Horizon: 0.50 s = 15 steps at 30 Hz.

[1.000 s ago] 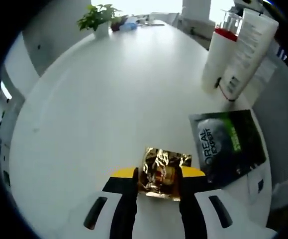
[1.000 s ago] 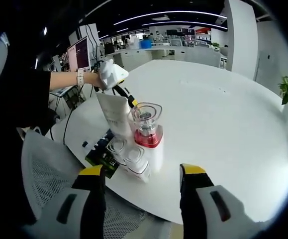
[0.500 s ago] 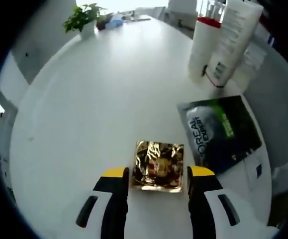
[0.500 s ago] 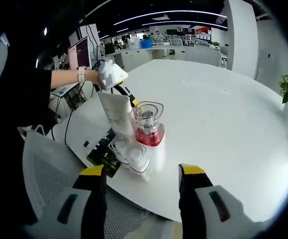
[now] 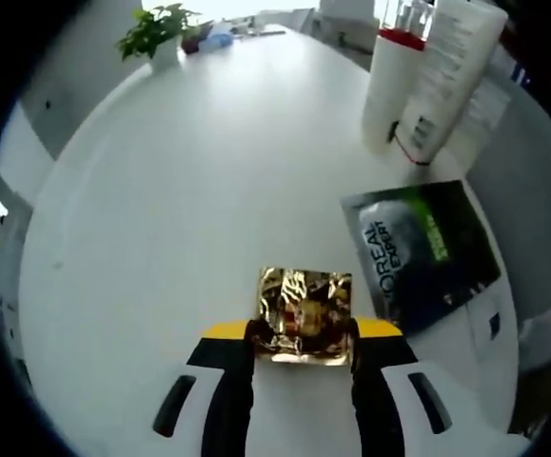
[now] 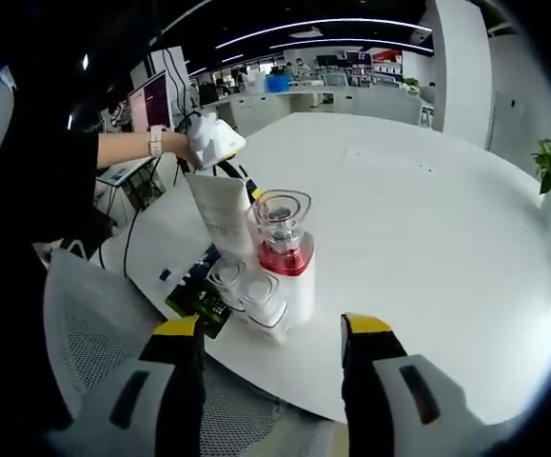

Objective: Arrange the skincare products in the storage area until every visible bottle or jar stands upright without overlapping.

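Gripping: left tool (image 5: 300,345) closed on gold foil sachet (image 5: 304,315), flat on table (image 5: 180,190)
Right tool (image 6: 273,335): open, empty
Bottles (image 5: 427,81): ahead-right of left tool

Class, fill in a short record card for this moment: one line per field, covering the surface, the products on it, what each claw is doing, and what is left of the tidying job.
Surface: white table
Left claw: jaws closed on the gold foil sachet, which lies flat
Right claw: open, holding nothing, off the table's edge
Flat item: dark L'Oreal sachet beside the gold one, apart from it
Upright group: white tube, red-collared white bottle, small clear-capped jars
Background: potted plant at the far end
Remaining: both sachets lie flat
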Each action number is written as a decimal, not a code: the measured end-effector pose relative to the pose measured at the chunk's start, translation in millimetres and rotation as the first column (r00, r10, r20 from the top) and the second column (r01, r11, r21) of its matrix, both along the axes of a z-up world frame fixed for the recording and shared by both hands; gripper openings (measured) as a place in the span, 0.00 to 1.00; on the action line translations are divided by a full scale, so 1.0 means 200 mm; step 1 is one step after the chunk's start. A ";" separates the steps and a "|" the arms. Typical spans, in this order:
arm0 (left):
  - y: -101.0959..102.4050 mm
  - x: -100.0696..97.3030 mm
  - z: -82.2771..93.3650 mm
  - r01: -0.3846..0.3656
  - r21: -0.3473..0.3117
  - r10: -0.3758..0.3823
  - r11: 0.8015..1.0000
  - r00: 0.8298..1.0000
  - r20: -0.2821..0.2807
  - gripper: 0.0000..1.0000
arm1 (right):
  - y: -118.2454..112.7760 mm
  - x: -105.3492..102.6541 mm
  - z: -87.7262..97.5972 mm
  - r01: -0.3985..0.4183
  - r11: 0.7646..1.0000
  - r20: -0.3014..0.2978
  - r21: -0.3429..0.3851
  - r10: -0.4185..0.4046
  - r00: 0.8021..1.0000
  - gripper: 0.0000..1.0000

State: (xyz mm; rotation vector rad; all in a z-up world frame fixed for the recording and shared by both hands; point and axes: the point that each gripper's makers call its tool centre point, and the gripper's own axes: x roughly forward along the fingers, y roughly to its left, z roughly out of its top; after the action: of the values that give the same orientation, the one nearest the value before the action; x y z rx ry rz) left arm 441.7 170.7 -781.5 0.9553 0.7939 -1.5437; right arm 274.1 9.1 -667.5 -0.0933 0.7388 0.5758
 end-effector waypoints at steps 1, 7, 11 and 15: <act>0.00 0.00 0.00 -0.002 0.003 0.002 1.000 1.000 0.001 0.37 | 0.00 0.00 0.00 0.002 1.000 0.003 0.002 -0.002 1.000 0.59; 0.01 -0.01 0.00 -0.030 0.012 0.030 0.999 1.000 0.004 0.37 | 0.00 -0.01 0.01 0.003 1.000 0.006 0.002 -0.003 1.000 0.58; 0.02 -0.01 0.00 -0.021 0.014 0.021 1.000 1.000 0.014 0.35 | 0.00 0.00 0.02 0.000 1.000 0.013 0.004 0.000 1.000 0.60; 0.04 0.00 0.00 -0.038 0.016 0.038 0.999 0.999 0.017 0.30 | 0.00 0.00 0.02 -0.004 1.000 0.018 0.002 0.004 1.000 0.60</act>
State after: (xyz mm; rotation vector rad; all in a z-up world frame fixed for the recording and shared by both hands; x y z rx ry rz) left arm 442.6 178.1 -782.0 0.9585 0.8094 -1.4968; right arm 274.0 9.8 -662.6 -0.0981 0.7206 0.5791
